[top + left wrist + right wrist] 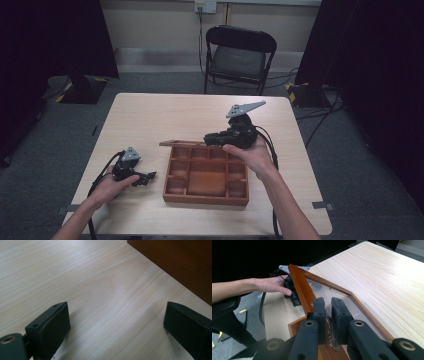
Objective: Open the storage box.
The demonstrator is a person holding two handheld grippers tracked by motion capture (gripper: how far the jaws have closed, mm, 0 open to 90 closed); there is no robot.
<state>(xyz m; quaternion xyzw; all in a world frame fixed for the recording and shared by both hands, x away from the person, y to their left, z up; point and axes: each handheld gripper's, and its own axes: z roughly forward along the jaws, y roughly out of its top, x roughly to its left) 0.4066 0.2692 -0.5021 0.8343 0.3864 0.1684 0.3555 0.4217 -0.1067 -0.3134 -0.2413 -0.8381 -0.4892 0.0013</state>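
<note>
Right gripper [327, 305] pinching what looks like clear lid [329, 293] at tray's [206, 198] far edge; left gripper [117, 322] resting wide open beside tray.

Bare table [150, 115] lies open left and behind; the wooden tray [206, 197] blocks the middle.

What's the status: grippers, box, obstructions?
Left gripper open, resting on table. Right gripper shut on glass lid of wooden box, lid raised. Nothing obstructing.
</note>
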